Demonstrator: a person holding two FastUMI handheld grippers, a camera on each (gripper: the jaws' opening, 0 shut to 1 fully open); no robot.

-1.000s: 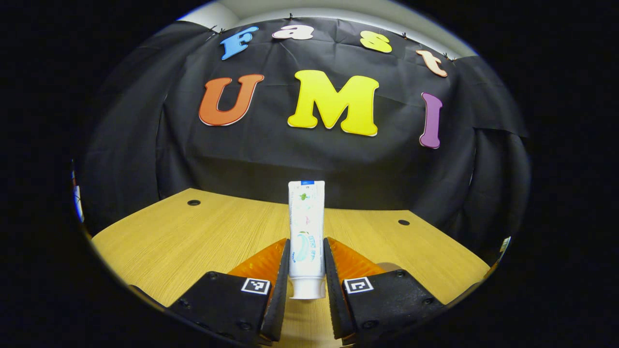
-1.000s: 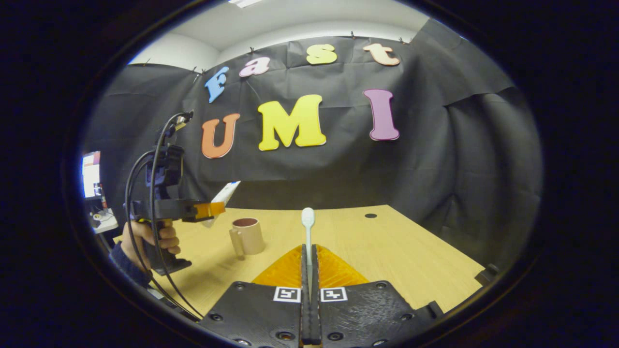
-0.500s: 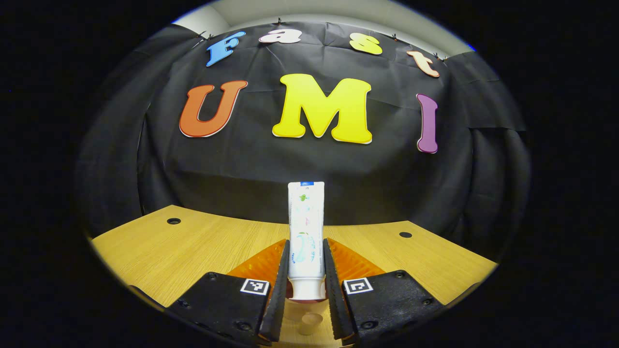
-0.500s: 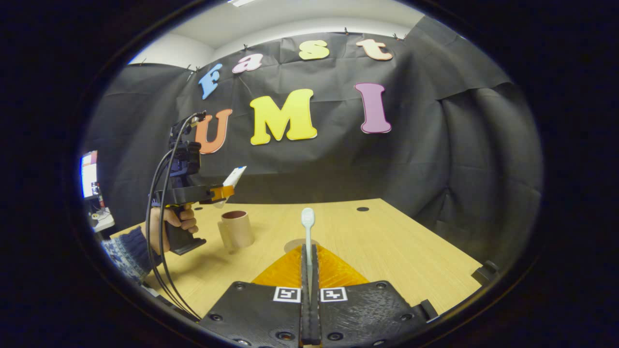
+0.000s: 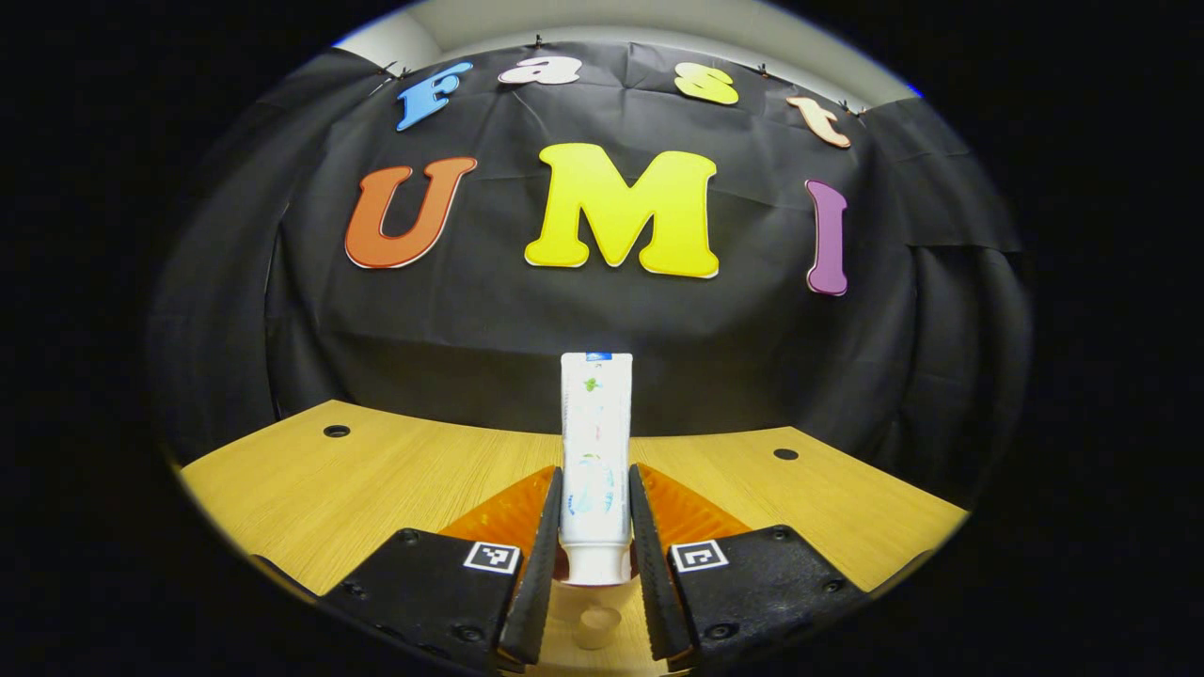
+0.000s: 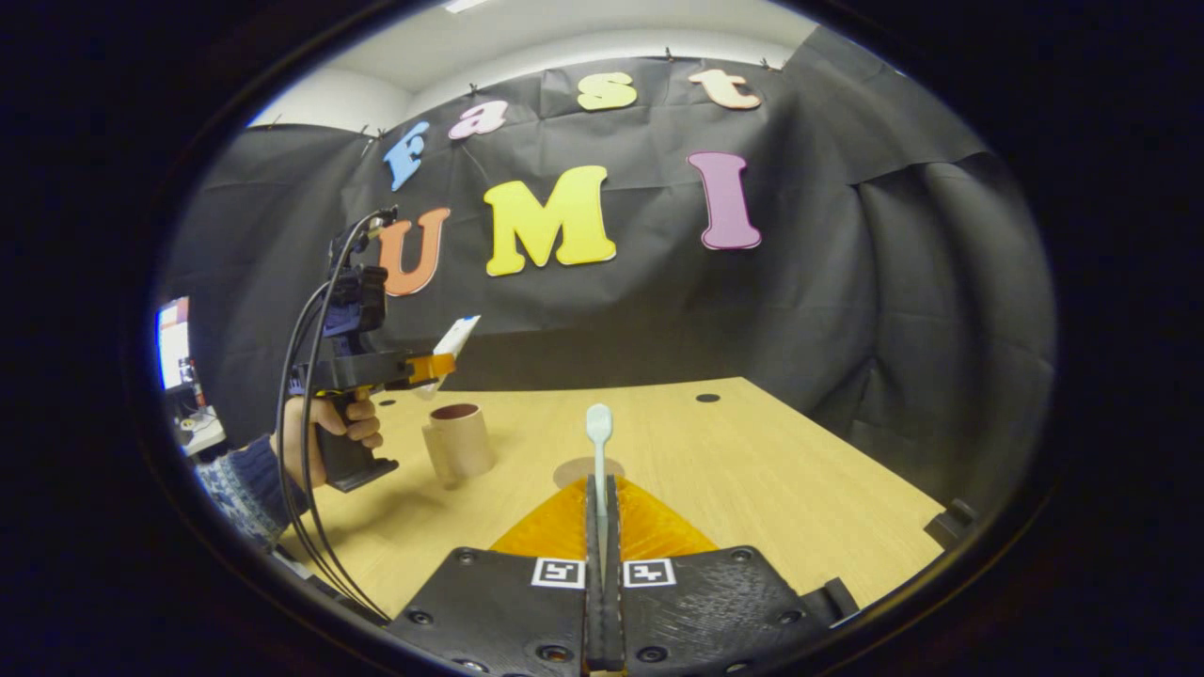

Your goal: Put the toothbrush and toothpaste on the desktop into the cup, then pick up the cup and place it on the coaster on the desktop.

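In the left gripper view, the toothpaste (image 5: 595,442) is pinched between the two fingers of the left tongs (image 5: 595,527). It is held with its cap end low and its flat end up. Just under the cap, a bit of the cup (image 5: 598,625) is seen between the fingers, with its handle near the bottom edge.

In the right gripper view, the toothbrush (image 6: 599,451) is pinched in the right tongs (image 6: 603,527), which are pressed almost together on its thin handle. Its head points up and away from the tongs. The round coaster (image 6: 585,470) lies flat on the desk (image 6: 771,480) just past the fingertips, behind the toothbrush.

Off to the left of the right tongs, the left tongs (image 6: 425,365) are held by a hand (image 6: 324,428) above the cup. The toothpaste is tilted there, right over the cup's open top. The cup stands upright on the desk, apart from the coaster.
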